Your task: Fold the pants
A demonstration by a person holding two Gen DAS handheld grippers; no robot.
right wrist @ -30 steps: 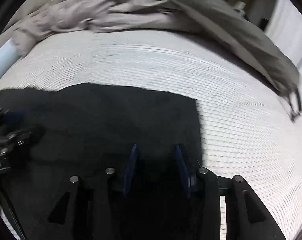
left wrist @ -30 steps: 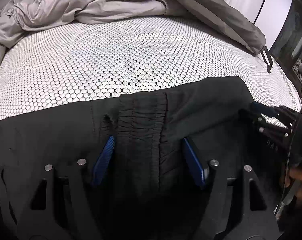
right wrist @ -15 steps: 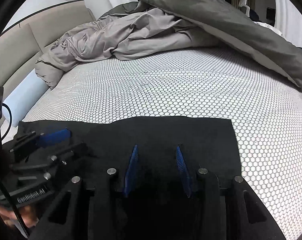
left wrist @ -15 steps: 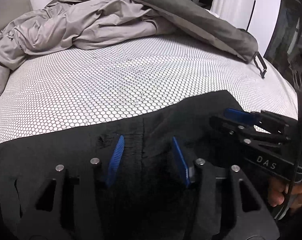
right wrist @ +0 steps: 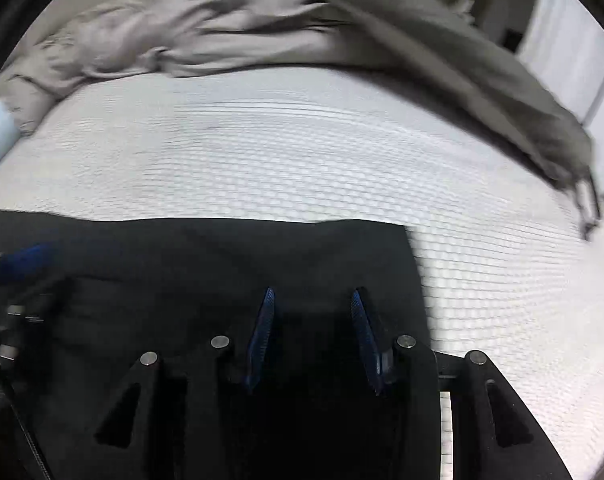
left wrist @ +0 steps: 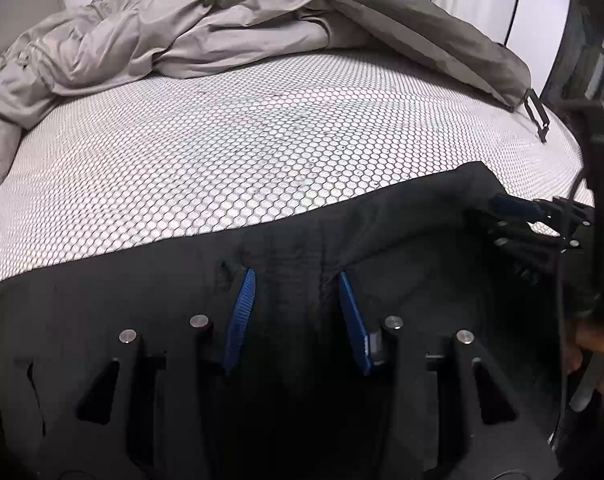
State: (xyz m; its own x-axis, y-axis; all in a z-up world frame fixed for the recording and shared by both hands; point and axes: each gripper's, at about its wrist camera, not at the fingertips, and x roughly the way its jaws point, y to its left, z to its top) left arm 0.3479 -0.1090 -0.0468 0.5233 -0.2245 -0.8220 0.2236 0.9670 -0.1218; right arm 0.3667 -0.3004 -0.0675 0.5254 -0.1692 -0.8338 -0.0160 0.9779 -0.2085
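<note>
A bed fills both views, its mattress cover (left wrist: 230,152) white and printed all over with a small dark honeycomb pattern, lying smooth and flat. Across the far side lies a rumpled duvet (left wrist: 174,40), light grey on one face and darker grey-olive on the other, heaped in soft puffy folds, with a dark strap loop (left wrist: 536,114) hanging off its right corner onto the cover. The black pants (left wrist: 382,240) are spread flat along the near edge of the bed, matte and nearly featureless, their far edge running in a straight line against the white pattern and ending in a squared corner at the right in the right wrist view. At the middle of the left wrist view the fabric gathers into a ribbed, puckered band. The left gripper (left wrist: 293,280) has that gathered band between its ribbed blue pads and its jaws are closing onto it, the cloth bunched up between them. The right gripper (right wrist: 312,300) sits near the pants' right corner with black cloth between its narrowed pads; in that blurred, dark view I cannot tell whether they actually pinch it.
</note>
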